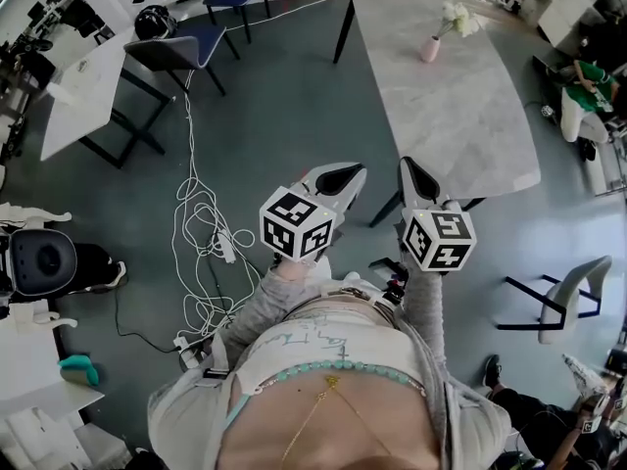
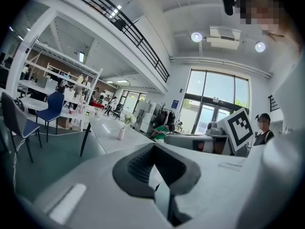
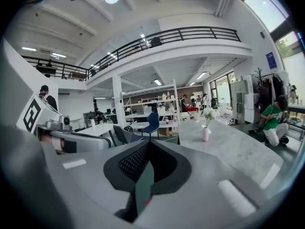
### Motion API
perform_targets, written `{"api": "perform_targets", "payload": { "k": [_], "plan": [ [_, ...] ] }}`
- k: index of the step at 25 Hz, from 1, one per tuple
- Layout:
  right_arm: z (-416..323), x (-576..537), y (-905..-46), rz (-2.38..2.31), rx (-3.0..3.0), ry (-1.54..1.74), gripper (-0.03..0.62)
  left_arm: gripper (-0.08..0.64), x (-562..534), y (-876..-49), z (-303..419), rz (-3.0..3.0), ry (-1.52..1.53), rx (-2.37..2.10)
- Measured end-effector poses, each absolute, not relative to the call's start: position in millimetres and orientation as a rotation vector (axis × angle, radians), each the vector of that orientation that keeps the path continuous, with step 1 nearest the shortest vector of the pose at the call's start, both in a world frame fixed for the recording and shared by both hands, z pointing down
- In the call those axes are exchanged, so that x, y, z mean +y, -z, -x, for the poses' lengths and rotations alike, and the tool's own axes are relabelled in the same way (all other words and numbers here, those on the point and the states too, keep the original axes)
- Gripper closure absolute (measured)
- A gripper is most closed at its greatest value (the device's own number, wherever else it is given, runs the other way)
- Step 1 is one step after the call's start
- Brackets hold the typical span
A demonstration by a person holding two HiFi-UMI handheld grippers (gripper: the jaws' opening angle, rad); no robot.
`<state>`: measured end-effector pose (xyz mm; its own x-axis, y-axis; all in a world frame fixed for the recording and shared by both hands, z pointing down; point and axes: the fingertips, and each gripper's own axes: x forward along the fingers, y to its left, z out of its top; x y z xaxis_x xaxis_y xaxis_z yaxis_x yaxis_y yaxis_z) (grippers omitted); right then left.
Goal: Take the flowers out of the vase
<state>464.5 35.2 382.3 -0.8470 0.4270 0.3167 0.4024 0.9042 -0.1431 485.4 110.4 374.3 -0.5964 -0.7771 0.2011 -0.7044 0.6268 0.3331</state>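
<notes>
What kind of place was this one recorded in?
Probably an open-plan office or lab hall: a long stone-look table, a blue chair beside a white desk, and a railed mezzanine overhead.

A long pale worktop (image 1: 460, 116) stands far right on the green floor (image 1: 284, 96), blue chairs (image 1: 181, 47) far left, white cables (image 1: 201, 253) near, tall windows (image 2: 217, 92) beyond

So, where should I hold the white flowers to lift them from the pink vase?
Grip the stems just above the mouth of the pink vase, below the white blooms. Come level from the side, I think: the stems are bare there, and the blooms look soft.
</notes>
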Motion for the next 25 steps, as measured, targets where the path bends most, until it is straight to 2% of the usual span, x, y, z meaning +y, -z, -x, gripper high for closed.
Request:
{"api": "perform_targets", "payload": {
  "k": [10,25],
  "plan": [
    [-413,71,-387,0.574,-2.736,-0.125,0.566,0.56,147,-376,-431,-1.244,0.307,-2.515],
    [-384,106,-400,0.548,-2.71,-0.154,0.566,0.56,166,-382,-391,-1.308,0.301,-2.464]
  ]
}}
